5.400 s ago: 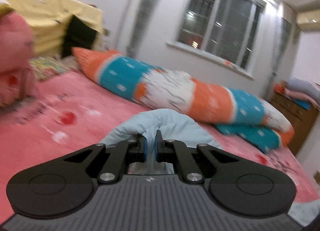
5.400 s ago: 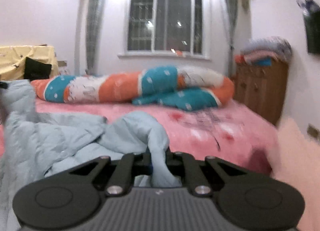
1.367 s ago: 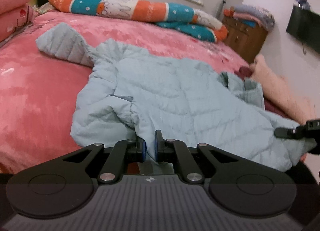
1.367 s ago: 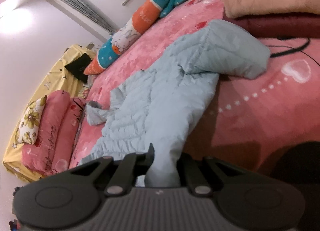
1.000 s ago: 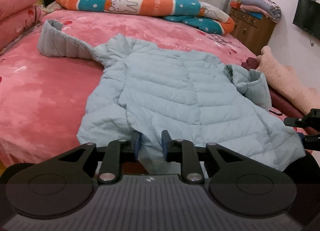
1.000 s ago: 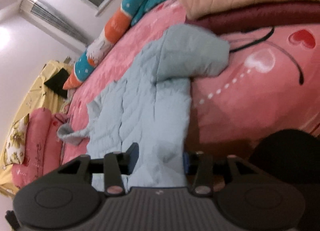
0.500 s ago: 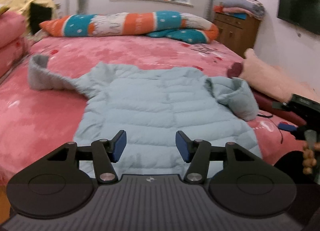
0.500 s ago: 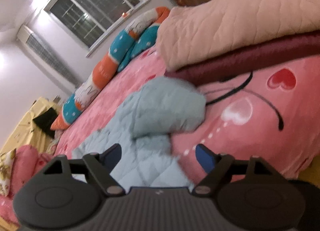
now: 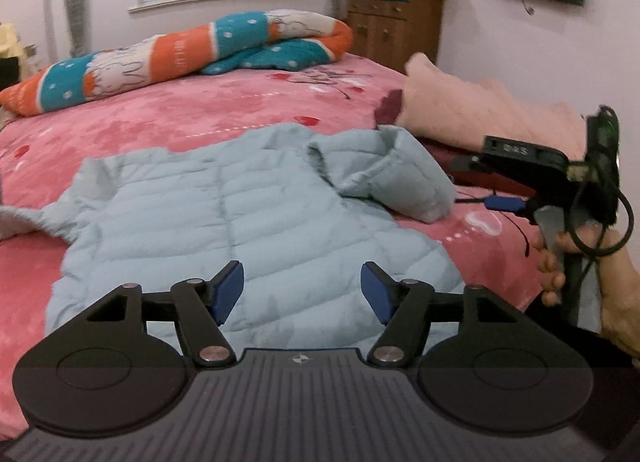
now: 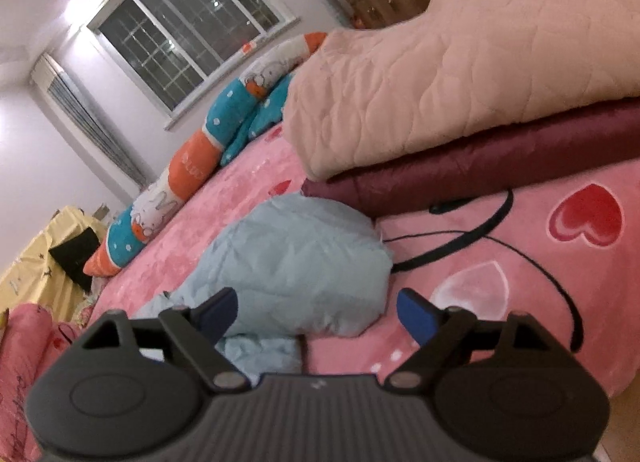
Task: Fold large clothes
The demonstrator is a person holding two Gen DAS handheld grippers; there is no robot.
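Observation:
A light blue puffer jacket (image 9: 224,218) lies spread flat on the pink bed (image 9: 192,114), hem toward me. One sleeve (image 9: 384,174) is folded in on the right, the other trails off to the left. My left gripper (image 9: 302,294) is open and empty just above the hem. My right gripper (image 10: 318,312) is open and empty, close above the jacket's right sleeve (image 10: 296,262). In the left wrist view the right gripper (image 9: 504,202) shows at the bed's right side, held by a hand.
A folded peach quilt (image 10: 440,54) on a maroon blanket (image 10: 480,158) lies at the bed's right side, with a black cable (image 10: 460,238) beside it. A striped orange and teal bolster (image 9: 180,54) lies at the far edge. A wooden dresser (image 9: 394,26) stands beyond.
Both grippers let go of the jacket's hem and opened wide. The jacket now lies flat on the bed. Both grippers have pulled back from it, the right one swinging toward the right sleeve.

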